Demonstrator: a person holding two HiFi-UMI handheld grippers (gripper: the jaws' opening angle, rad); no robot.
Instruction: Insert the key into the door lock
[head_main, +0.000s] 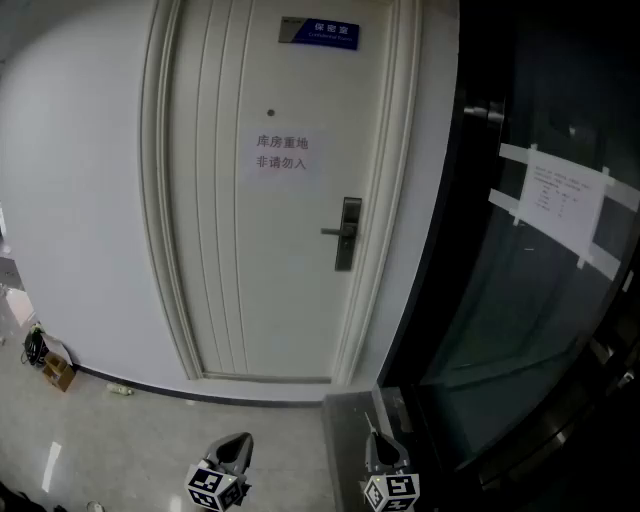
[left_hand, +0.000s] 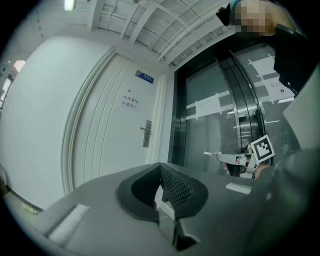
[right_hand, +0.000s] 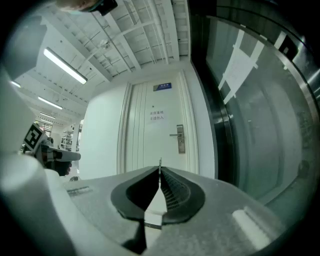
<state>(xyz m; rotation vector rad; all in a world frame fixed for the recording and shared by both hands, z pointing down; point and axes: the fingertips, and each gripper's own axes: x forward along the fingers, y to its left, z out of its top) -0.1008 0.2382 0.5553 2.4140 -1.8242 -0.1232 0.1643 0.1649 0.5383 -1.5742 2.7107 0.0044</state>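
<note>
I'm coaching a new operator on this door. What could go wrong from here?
1. The key sticks out of the shut right gripper, pinched at one end; it may twist or slip on meeting the lock.
2. The lock is too far off to show where the key goes, so the key may strike the lever instead.
3. The glass wall stands close on the right; that gripper could knock it.

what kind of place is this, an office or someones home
Probably an office corridor, not a home: a white door with a blue nameplate and a taped paper notice, a dark glass wall beside it, and ceiling strip lights.
</note>
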